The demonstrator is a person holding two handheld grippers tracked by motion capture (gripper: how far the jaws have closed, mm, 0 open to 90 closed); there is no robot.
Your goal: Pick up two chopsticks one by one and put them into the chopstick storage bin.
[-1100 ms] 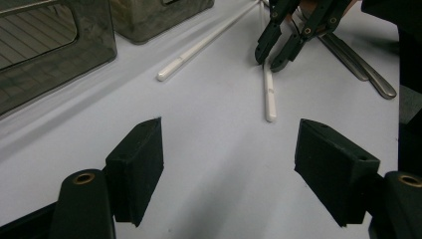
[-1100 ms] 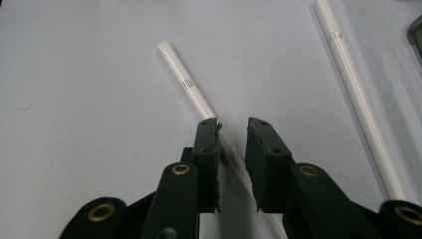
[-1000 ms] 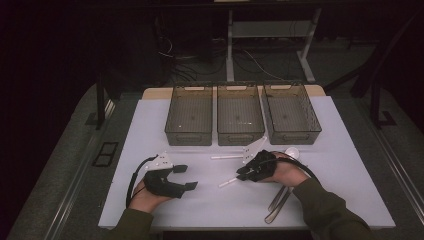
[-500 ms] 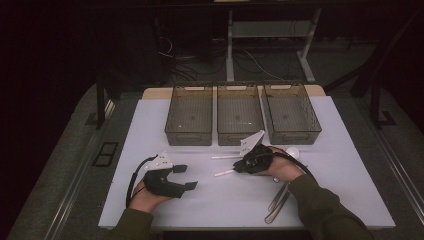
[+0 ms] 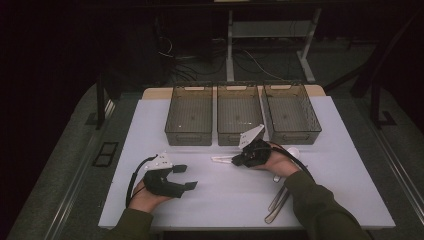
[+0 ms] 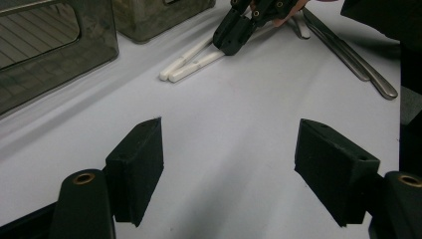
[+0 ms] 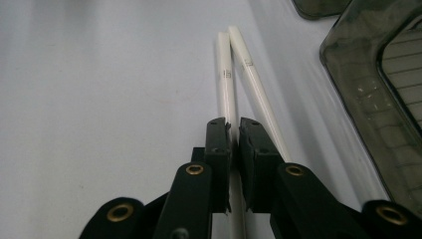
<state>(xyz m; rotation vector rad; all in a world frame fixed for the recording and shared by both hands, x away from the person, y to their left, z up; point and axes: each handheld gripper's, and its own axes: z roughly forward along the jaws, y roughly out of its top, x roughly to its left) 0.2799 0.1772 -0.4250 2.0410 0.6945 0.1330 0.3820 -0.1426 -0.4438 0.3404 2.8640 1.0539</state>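
The right tongs are nearly shut on one of the two white chopsticks, which lie side by side on the white desk in the middle of the high view, just below the three grey bins. The left tongs are wide open, hold nothing, and rest at the lower left of the high view, well apart from the sticks. I think this is the grab step, so next the right tongs should lift the stick and carry it up to a bin without dropping it.
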